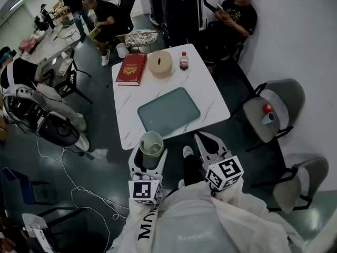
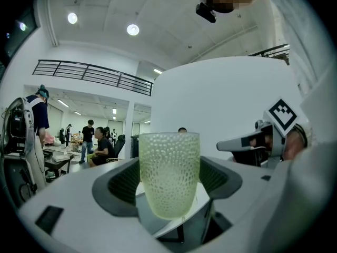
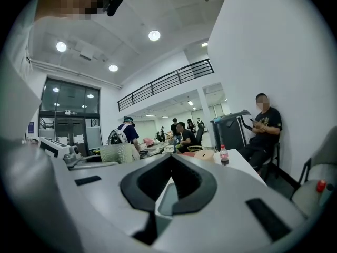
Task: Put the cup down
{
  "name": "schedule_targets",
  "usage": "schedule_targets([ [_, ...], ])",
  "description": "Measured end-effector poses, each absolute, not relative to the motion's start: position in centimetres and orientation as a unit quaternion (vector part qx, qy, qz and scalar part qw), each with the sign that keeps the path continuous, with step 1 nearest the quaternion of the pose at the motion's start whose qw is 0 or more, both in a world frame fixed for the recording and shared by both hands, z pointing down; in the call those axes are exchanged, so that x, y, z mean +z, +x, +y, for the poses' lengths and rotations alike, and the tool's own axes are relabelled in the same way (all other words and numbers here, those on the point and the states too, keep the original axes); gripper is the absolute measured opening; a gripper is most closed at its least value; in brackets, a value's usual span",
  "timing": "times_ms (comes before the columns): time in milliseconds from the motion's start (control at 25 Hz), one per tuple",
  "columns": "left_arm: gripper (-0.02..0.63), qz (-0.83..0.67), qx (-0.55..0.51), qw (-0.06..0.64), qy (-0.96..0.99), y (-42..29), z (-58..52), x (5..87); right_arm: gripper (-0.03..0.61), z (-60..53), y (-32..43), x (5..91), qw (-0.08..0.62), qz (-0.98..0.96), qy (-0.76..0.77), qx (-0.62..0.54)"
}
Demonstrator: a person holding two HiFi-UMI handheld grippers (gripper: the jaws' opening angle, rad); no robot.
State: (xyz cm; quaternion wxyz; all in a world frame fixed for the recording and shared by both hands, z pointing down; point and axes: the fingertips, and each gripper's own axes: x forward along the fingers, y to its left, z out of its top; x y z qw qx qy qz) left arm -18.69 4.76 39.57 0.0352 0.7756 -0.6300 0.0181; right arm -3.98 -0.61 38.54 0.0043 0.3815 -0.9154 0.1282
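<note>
A pale green dimpled cup (image 1: 151,143) stands upright between the jaws of my left gripper (image 1: 150,153), which is shut on it. In the left gripper view the cup (image 2: 168,173) fills the middle, with the dark pads (image 2: 118,183) against both of its sides. It hangs at the near edge of the white marble table (image 1: 210,96), left of centre. My right gripper (image 1: 207,143) is beside it to the right, at the same edge. Its pads meet in the right gripper view (image 3: 169,186), and it holds nothing. The cup (image 3: 118,153) also shows there at the left.
On the table lie a grey-green tray (image 1: 169,111), a red book (image 1: 131,68), a round tan box (image 1: 160,63) and a cola bottle (image 1: 184,60). Grey chairs (image 1: 281,96) stand at the right. A person (image 1: 237,15) sits beyond the far corner.
</note>
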Motion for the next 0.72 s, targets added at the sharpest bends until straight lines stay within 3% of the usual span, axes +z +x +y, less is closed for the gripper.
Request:
schedule_targets([
  [720,0.354,-0.612,0.039,0.038,0.789,-18.7,-5.6,41.4,0.006,-11.1,-3.4,40.6,0.003,-0.9,0.409,0.15],
])
